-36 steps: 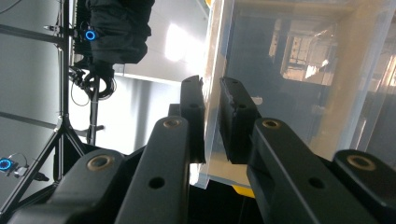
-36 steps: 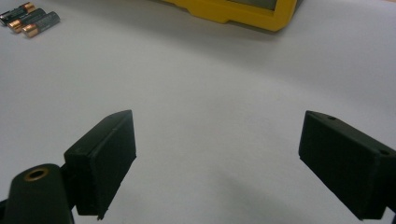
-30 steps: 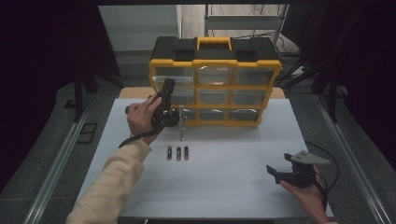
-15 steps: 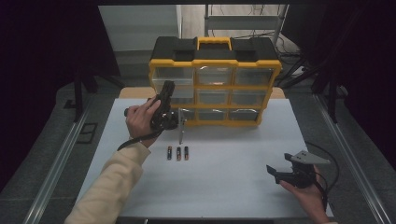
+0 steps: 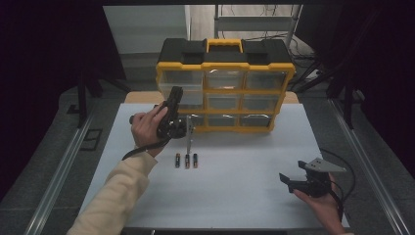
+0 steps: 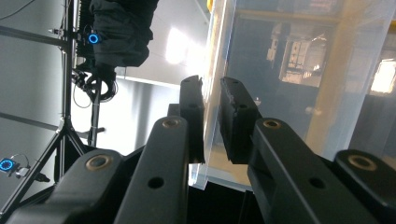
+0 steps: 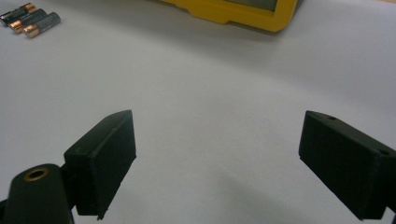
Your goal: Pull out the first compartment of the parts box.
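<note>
Drawer: my left tool (image 5: pixel 188 128) is clamped on the thin clear front wall of a transparent drawer (image 6: pixel 280 79) at the lower left of the yellow organizer (image 5: pixel 226 88); in the left gripper view the plastic edge sits between the two pads, which are nearly together and pressing on it.

Left tool state: narrow, holding the drawer wall.

Right tool state: my right tool (image 5: pixel 298 183) stands wide with nothing between the pads, resting low over the white surface (image 5: pixel 244 196) near its right front edge, well apart from the organizer.

Batteries: three small batteries (image 5: pixel 186 160) lie side by side on the surface just in front of the left tool; I also see them at the top left of the right gripper view (image 7: pixel 28 19).

Handling guess, drawer: light, stiff, hard plastic; smooth and likely slippery under the pads; thin wall could crack or slip out if twisted, so pull straight along the slot.

Where to hold, drawer: the front lip near its middle, pads square on both faces; my grip looks close to one side, so it may skew and bind.

Handling guess, batteries: small, rigid, round, likely to roll; pinch across the middle of the body.

Organizer: looks bulky; may slide forward if the drawer sticks, I can't tell how firmly it sits.
</note>
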Demonstrator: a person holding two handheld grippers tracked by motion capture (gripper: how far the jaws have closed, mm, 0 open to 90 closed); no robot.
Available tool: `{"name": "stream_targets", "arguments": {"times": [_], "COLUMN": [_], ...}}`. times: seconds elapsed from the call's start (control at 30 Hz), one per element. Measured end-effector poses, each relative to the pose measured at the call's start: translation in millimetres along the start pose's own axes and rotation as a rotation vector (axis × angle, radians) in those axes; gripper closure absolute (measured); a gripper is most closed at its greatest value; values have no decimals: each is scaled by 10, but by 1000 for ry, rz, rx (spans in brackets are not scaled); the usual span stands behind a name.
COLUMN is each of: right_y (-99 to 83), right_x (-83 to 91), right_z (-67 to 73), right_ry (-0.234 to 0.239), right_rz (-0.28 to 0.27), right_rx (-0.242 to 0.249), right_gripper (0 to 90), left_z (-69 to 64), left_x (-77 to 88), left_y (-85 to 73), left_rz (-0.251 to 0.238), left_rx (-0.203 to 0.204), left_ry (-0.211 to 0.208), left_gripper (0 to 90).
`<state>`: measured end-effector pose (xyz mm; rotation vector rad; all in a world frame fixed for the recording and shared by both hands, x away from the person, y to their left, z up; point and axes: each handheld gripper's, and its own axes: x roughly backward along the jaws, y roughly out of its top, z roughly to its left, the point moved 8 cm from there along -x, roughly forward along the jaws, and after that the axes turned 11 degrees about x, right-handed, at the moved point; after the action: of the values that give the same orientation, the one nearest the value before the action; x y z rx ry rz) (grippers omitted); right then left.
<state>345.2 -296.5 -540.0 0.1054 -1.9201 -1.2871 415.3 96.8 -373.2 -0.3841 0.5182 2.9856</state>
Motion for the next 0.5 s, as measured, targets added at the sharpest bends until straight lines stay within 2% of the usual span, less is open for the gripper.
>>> {"name": "stream_targets", "arguments": {"times": [0.5], "right_y": [1], "right_x": [2], "right_z": [1], "right_ry": [-1], "right_rz": [1], "right_rx": [0], "right_gripper": [114], "left_z": [15], "left_x": [94], "left_y": [23], "left_rz": [-15], "left_rx": [-2], "left_ry": [2], "left_gripper": [802]}}
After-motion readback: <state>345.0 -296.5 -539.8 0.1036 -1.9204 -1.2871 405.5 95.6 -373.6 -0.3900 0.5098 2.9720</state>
